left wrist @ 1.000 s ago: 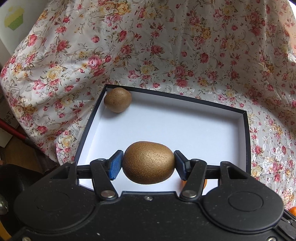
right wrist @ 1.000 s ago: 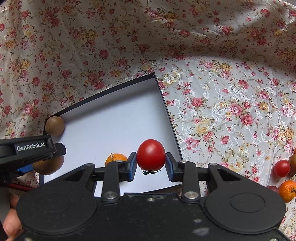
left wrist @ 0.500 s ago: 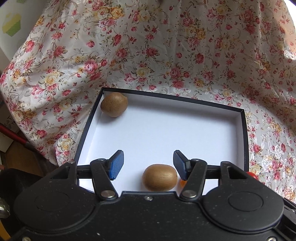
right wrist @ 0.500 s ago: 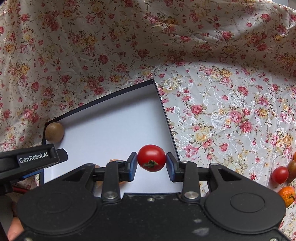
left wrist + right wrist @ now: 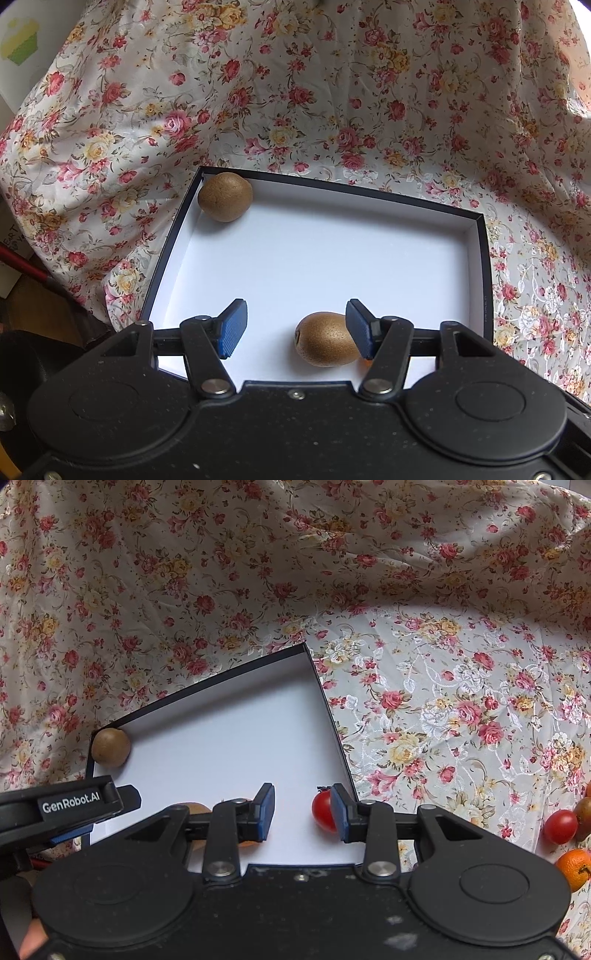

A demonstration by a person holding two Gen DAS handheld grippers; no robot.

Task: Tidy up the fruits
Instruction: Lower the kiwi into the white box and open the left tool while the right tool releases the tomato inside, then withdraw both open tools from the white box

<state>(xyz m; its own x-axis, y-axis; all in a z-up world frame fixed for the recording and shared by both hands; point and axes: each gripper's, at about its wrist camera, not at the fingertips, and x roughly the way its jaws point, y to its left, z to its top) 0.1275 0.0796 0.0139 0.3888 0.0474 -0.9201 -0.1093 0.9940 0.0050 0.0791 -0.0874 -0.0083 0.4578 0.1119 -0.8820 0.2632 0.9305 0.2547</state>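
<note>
Both claws are spread wide over the white box (image 5: 476,229): the left gripper (image 5: 291,328) has a kiwi (image 5: 327,343) sitting on the floor below it, and the right gripper (image 5: 302,810) a cherry tomato (image 5: 322,810) by the right wall. Another kiwi (image 5: 224,196) is parked in the far corner, so like probably goes with like, with more fruit waiting on the cloth (image 5: 461,701).
</note>
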